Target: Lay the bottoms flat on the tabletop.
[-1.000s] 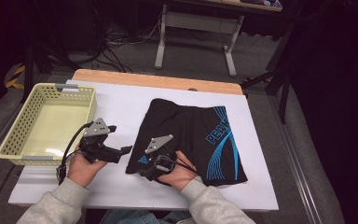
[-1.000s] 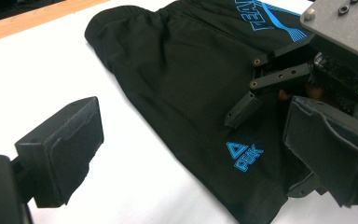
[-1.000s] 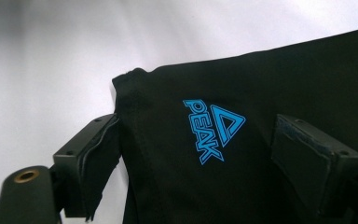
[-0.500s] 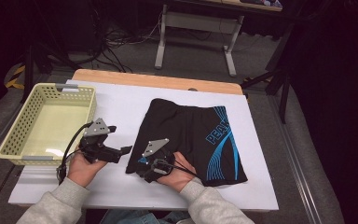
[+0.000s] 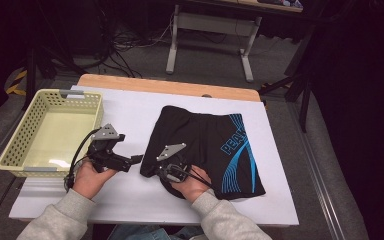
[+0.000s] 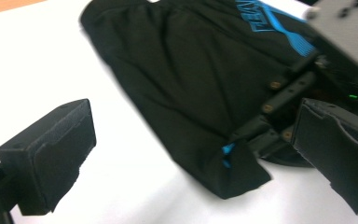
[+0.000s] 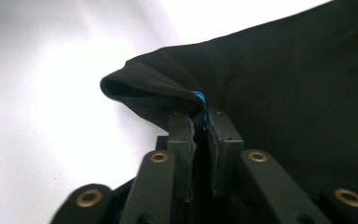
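The right tongs have just pinched shut on the near-left corner of the black fabric shorts with blue print, whose length runs right across the white desk, while the left tongs gape wide, empty, just left of that corner.

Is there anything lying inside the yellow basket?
No, the yellow basket in the high view shows a bare floor with nothing in it.
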Demonstrator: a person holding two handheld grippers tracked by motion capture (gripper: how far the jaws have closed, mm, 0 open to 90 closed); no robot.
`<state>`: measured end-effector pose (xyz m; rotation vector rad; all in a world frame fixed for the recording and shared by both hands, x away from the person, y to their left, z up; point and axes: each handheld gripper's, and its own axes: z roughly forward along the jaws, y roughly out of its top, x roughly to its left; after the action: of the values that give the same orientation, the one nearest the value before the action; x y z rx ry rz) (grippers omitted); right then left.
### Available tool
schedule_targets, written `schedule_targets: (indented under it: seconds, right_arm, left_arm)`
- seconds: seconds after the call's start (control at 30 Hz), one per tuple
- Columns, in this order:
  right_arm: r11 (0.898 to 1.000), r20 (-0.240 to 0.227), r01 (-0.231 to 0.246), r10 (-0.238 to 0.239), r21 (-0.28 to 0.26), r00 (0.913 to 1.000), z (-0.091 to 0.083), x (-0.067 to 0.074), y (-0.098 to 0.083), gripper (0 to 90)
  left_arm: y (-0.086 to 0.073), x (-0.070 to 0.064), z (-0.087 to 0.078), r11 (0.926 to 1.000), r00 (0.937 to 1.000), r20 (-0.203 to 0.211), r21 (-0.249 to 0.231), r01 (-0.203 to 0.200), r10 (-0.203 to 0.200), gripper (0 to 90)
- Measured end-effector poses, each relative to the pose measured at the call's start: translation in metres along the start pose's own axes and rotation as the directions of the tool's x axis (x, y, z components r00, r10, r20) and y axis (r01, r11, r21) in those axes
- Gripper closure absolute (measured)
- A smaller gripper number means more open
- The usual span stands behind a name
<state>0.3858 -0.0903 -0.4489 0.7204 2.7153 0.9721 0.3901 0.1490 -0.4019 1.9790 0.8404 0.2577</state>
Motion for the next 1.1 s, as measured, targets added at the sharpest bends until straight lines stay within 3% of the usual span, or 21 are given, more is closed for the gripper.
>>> schedule_targets:
  seconds: [0.1,0.3,0.5,0.7,0.87,1.1]
  right_arm:
    - [1.000,-0.010,-0.018,0.018,-0.003,0.9998,-0.004,0.002,0.000,84.4]
    - [0.999,-0.035,0.006,-0.007,-0.038,0.9994,-0.013,0.013,0.001,84.6]
    - [0.998,-0.051,0.011,-0.014,-0.058,0.9986,-0.017,0.019,0.000,84.5]
    - [0.997,-0.048,0.011,-0.015,-0.076,0.9987,-0.021,0.019,-0.003,84.4]
    - [0.997,-0.047,0.015,-0.018,-0.079,0.9987,-0.023,0.019,-0.006,84.3]
    - [0.996,-0.045,0.009,-0.013,-0.089,0.9989,-0.026,0.020,-0.010,84.2]
  left_arm:
    - [0.006,0.003,0.006,0.9997,0.9996,-0.027,0.023,0.007,-0.007,1.7]
    - [0.022,0.017,0.028,0.9969,0.9975,-0.061,0.068,0.039,-0.035,5.2]
    - [0.032,0.032,0.060,0.9925,0.9941,-0.094,0.105,0.063,-0.053,13.4]
    - [0.043,0.044,0.093,0.9835,0.9900,-0.126,0.161,0.083,-0.063,19.0]
    - [0.050,0.055,0.112,0.9768,0.9835,-0.156,0.178,0.119,-0.091,23.0]
    - [0.059,0.065,0.136,0.9676,0.9724,-0.213,0.210,0.141,-0.095,30.8]
